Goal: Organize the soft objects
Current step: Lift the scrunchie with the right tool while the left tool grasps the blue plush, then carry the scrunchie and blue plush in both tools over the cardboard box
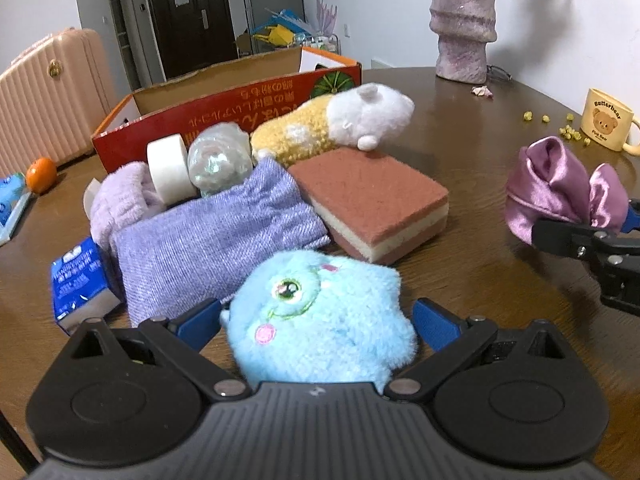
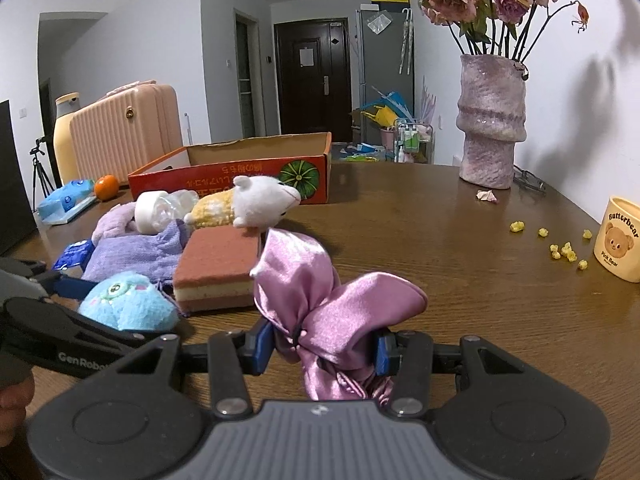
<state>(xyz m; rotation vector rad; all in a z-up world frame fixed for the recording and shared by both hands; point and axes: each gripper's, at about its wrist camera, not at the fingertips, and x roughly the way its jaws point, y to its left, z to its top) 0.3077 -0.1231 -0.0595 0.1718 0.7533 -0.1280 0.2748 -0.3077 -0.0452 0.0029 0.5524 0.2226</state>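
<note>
My left gripper [image 1: 318,320] has its blue pads on both sides of a fluffy blue plush [image 1: 320,320], closed on it at table level; it also shows in the right wrist view [image 2: 128,300]. My right gripper [image 2: 322,346] is shut on a pink satin bow [image 2: 332,300], held just above the table; the bow also shows in the left wrist view [image 1: 560,188]. A brown sponge [image 1: 372,200], a purple cloth pouch [image 1: 216,236], a lilac fluffy item [image 1: 116,200] and a yellow-and-white plush [image 1: 332,124] lie in front of an open red cardboard box [image 1: 224,108].
A tape roll [image 1: 168,168] and a clear crinkled ball [image 1: 220,164] lie on the pile. A blue packet [image 1: 80,284] is at the left. An orange [image 1: 40,174], a vase [image 2: 492,120], a yellow mug [image 2: 620,240] and yellow crumbs [image 2: 564,250] are on the brown table [image 1: 480,300].
</note>
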